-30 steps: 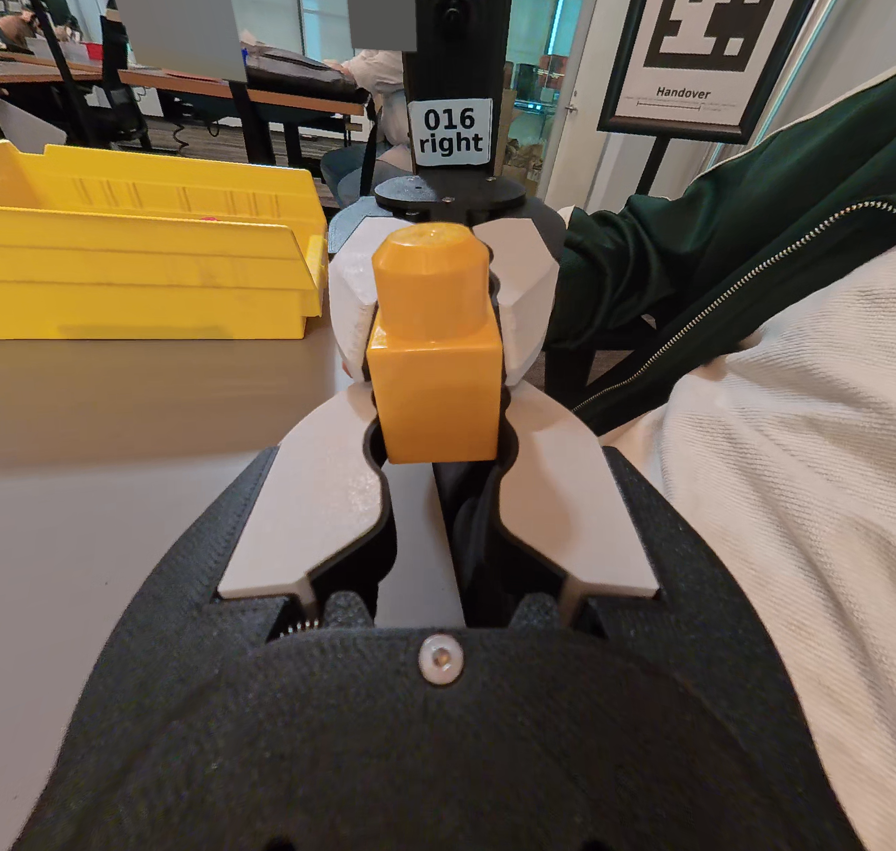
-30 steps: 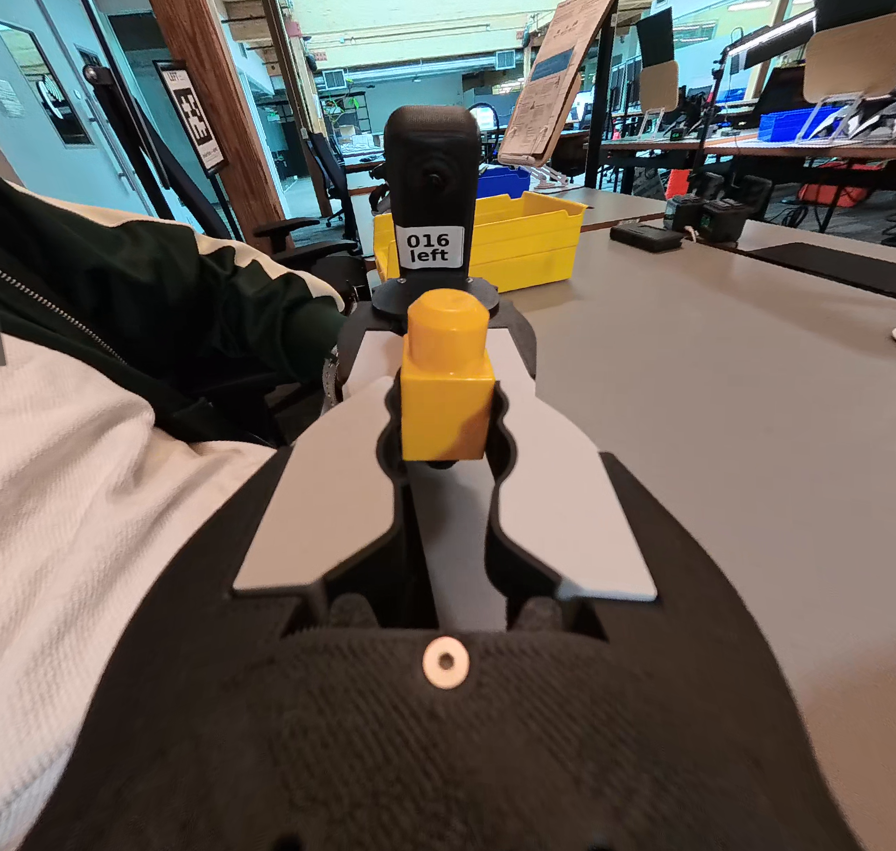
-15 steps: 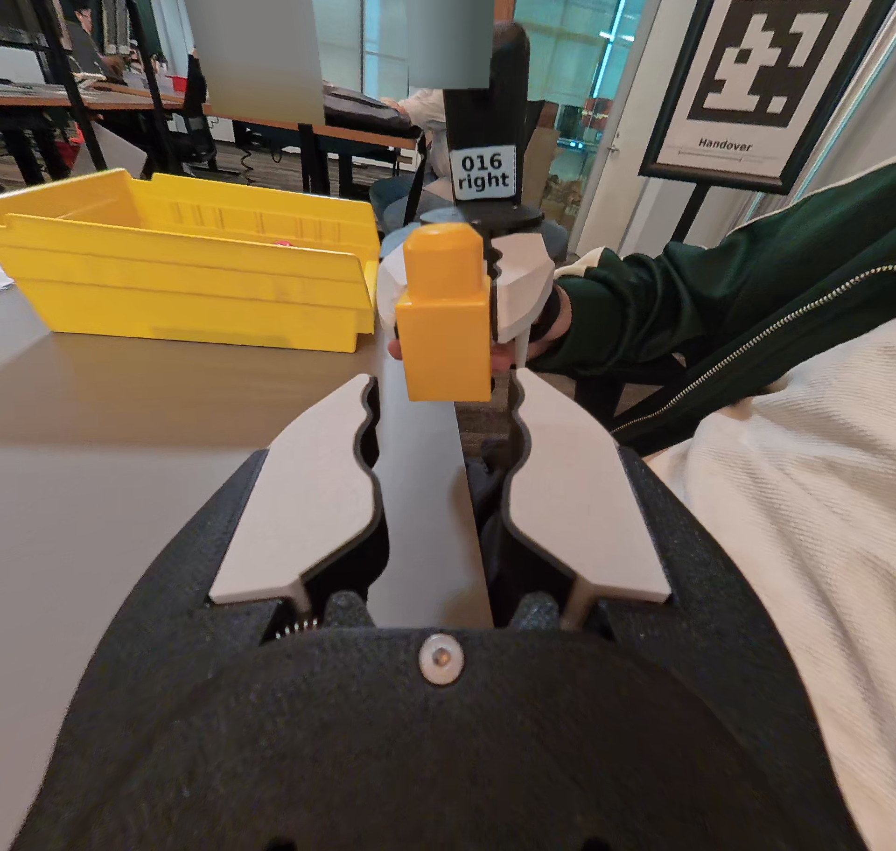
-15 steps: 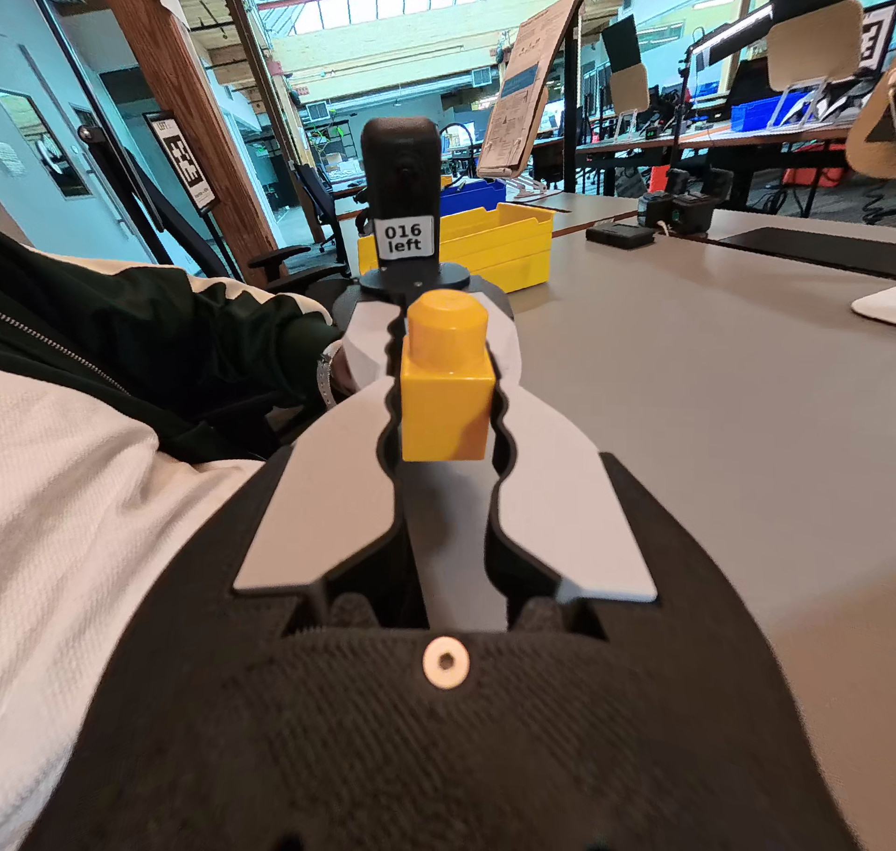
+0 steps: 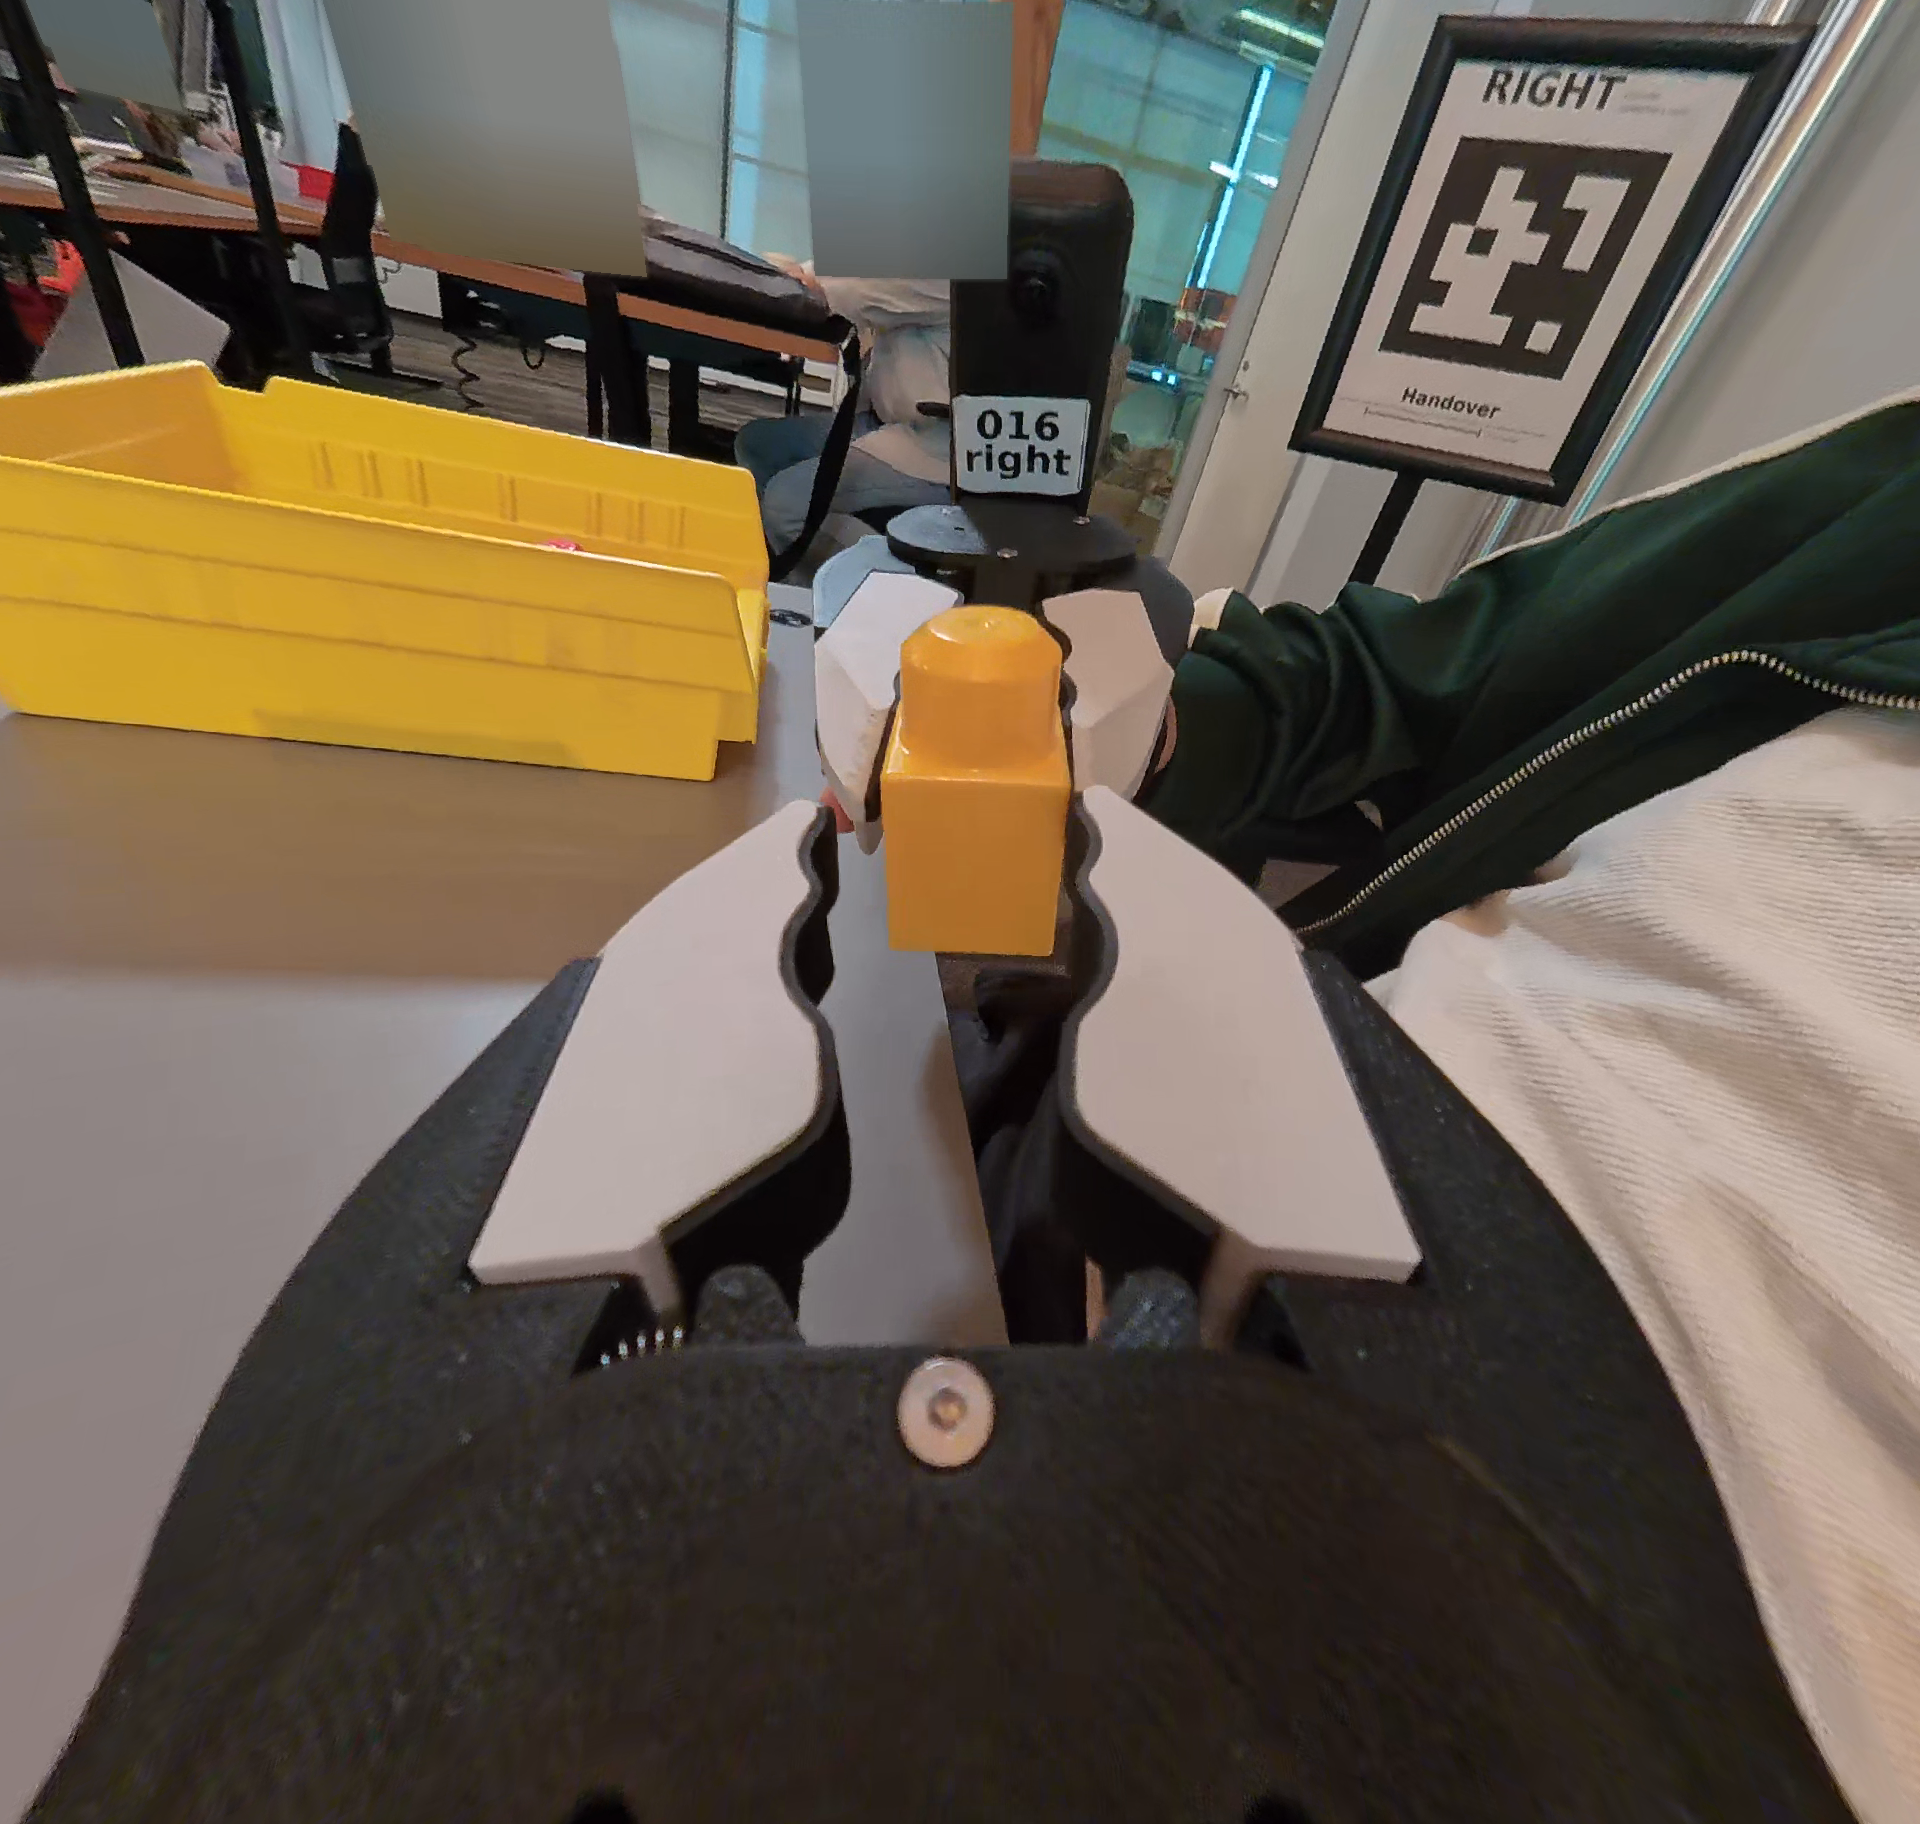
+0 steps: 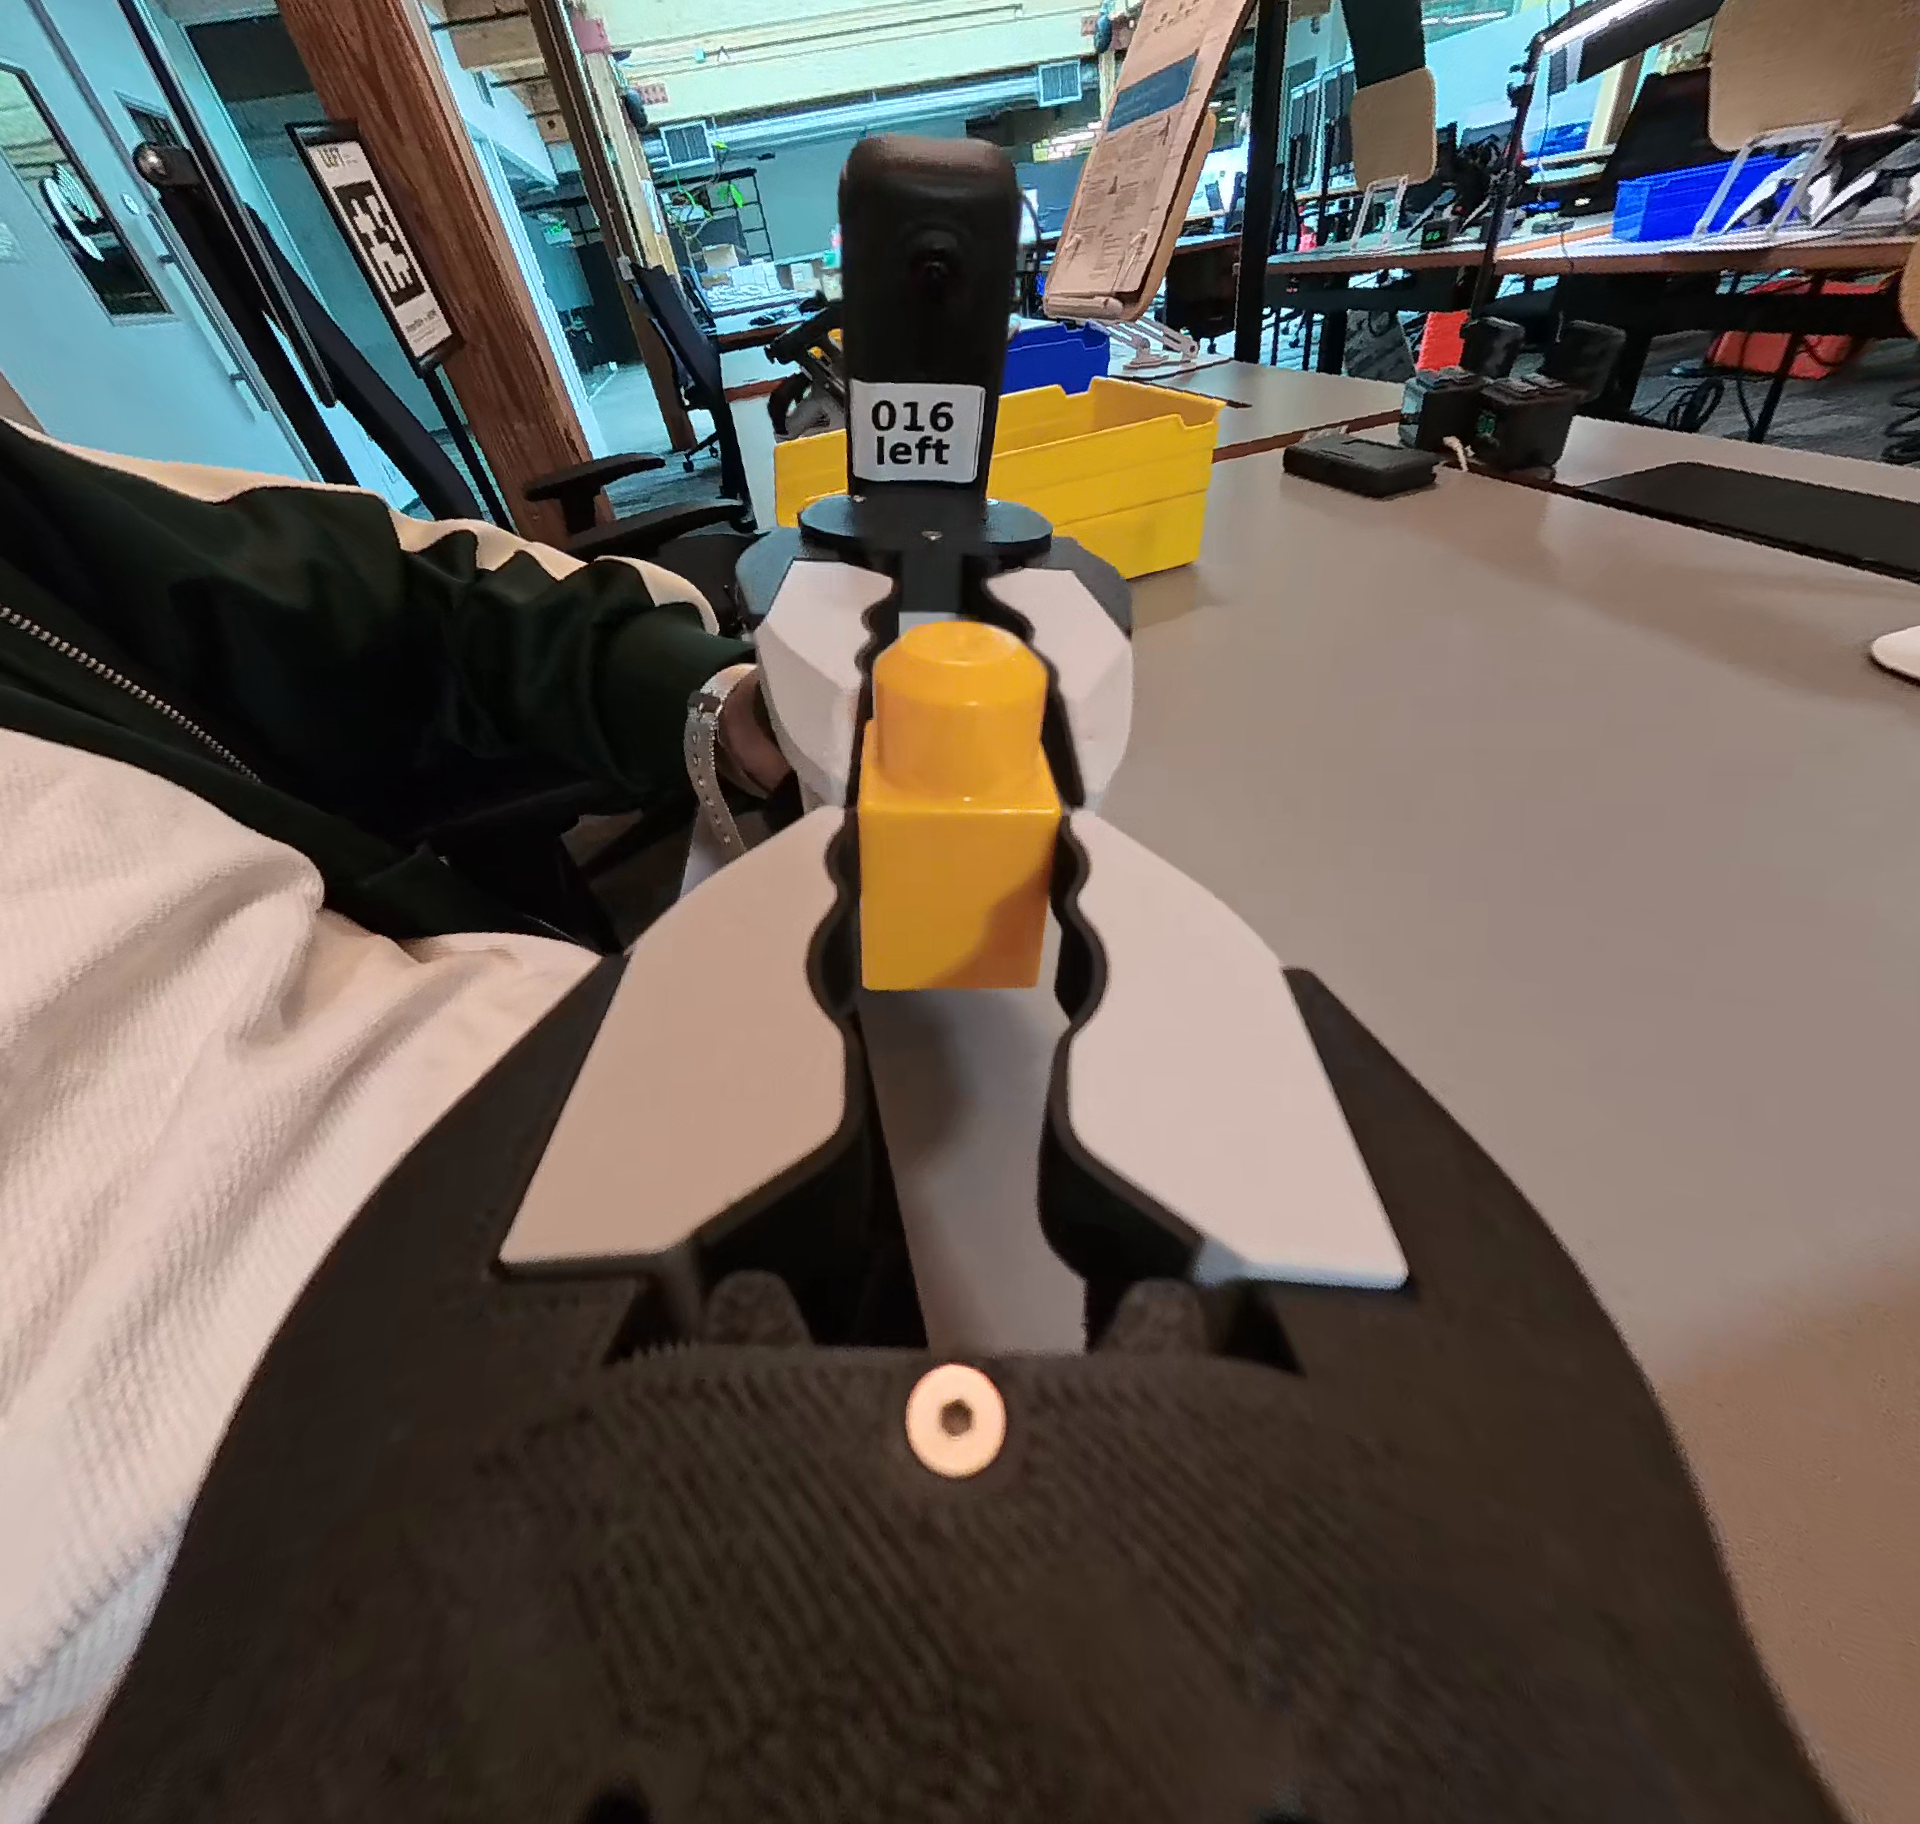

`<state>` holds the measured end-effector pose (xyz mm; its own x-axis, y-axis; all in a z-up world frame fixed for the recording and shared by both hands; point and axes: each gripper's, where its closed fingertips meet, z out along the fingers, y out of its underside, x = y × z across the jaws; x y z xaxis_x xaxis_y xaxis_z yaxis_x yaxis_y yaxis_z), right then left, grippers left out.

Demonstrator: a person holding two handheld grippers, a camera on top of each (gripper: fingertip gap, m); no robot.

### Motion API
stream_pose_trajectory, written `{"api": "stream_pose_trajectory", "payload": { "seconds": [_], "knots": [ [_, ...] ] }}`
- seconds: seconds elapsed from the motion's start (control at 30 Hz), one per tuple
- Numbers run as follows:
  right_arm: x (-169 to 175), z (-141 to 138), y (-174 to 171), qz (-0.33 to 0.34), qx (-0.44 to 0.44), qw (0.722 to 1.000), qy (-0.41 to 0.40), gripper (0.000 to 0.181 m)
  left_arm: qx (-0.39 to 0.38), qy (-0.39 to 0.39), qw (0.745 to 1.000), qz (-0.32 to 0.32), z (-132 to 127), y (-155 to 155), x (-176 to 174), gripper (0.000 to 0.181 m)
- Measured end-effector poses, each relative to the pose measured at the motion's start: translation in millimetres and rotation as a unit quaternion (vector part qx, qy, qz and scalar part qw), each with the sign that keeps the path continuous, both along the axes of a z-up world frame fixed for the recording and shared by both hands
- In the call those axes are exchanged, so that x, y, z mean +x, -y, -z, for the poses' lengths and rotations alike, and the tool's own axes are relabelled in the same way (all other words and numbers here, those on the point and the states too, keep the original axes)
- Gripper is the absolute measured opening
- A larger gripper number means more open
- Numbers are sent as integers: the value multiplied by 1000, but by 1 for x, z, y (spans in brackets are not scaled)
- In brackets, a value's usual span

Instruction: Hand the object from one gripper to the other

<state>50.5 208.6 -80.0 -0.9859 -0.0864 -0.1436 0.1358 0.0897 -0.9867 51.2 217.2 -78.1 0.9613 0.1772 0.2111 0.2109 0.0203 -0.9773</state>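
A yellow toy block (image 6: 951, 891) with one round stud on top is held above the grey table (image 6: 1455, 839). My right gripper (image 6: 956, 829) is shut on its square body. In the left wrist view the block (image 5: 971, 839) sits between the tips of my left gripper (image 5: 951, 818), which is open. The block is close against the right finger, with a gap on the left side. The right gripper's white fingers (image 5: 1117, 673) show behind the block there. The left gripper's white fingers (image 6: 805, 673) stand apart behind the stud in the right wrist view.
A yellow bin (image 5: 364, 611) stands on the table beyond the grippers and also shows in the right wrist view (image 6: 1122, 465). Small black devices (image 6: 1361, 470) lie further back. A framed sign on a stand (image 5: 1527, 247) is off the table's end. Green sleeves (image 5: 1455, 683) hold both grippers. Less than 4 cm separates the two grippers' tips.
One second ago both grippers were shut on the block. My left gripper has opened, let go and drawn back a little. The right gripper has kept hold of the block.
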Motion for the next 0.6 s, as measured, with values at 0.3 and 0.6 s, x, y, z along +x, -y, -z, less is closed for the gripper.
{"api": "stream_pose_trajectory", "payload": {
  "seconds": [0.3, 0.6],
  "knots": [
    [-7, -6, 1, 31, -21, 999, -30, 56, -5, -16, 1000, -3, -4, 1, 2, 32],
    [-22, 2, 2, 74, -13, 996, -37, 87, 36, -8, 999, -34, -18, 16, -8, 33]
  ]
}}
